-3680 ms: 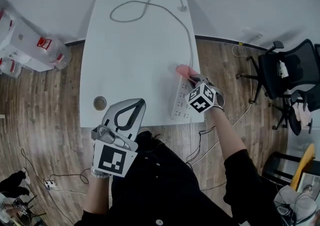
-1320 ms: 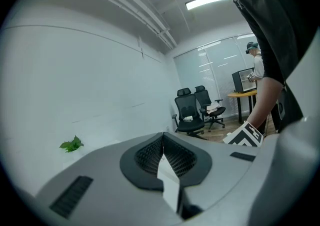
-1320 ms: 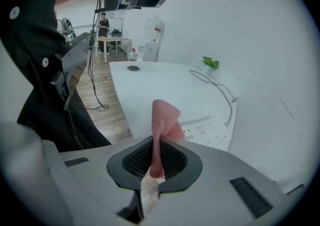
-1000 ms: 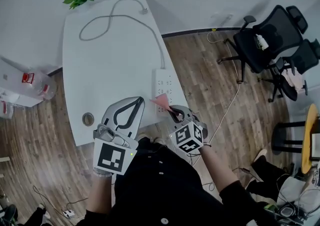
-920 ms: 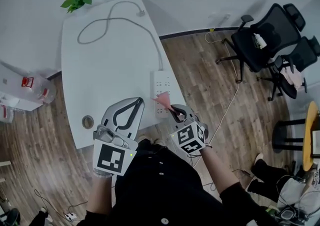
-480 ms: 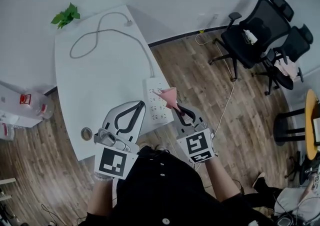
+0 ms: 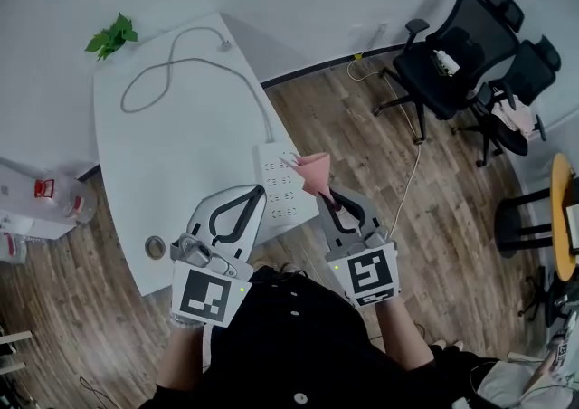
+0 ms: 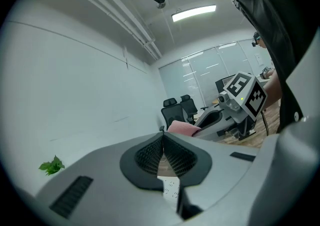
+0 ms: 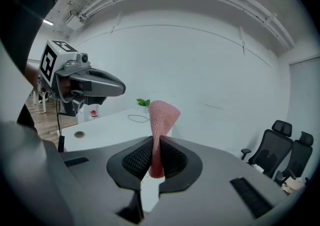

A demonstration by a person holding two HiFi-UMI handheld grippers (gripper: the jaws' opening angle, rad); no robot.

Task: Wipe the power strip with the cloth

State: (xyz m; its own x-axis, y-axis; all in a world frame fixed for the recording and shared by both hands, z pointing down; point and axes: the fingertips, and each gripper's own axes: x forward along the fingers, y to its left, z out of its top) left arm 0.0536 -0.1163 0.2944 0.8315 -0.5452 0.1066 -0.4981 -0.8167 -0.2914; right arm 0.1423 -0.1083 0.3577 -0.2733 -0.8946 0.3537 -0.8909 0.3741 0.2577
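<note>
The white power strip (image 7: 276, 183) lies along the right edge of the white table (image 7: 172, 154), and its grey cable (image 7: 181, 68) loops toward the far end. My right gripper (image 7: 331, 201) is shut on the pink cloth (image 7: 316, 172), which stands up out of the jaws (image 9: 161, 115), held in the air at the strip's right side. In the right gripper view the right gripper (image 9: 156, 145) pinches the cloth's lower end. My left gripper (image 7: 256, 190) is shut with nothing in it, hovering over the table's near edge, left of the strip. Its jaws (image 8: 162, 137) meet, with the strip (image 8: 170, 187) glimpsed below.
Black office chairs (image 7: 461, 45) stand on the wood floor to the right. A green plant (image 7: 110, 34) sits at the table's far left corner. A round grommet hole (image 7: 156, 247) is near the front left edge. Water bottles (image 7: 45, 194) stand on the floor at left.
The right gripper has carried the cloth up off the strip's near end and to the strip's right. The head view has swung, and the left gripper has stayed shut.
</note>
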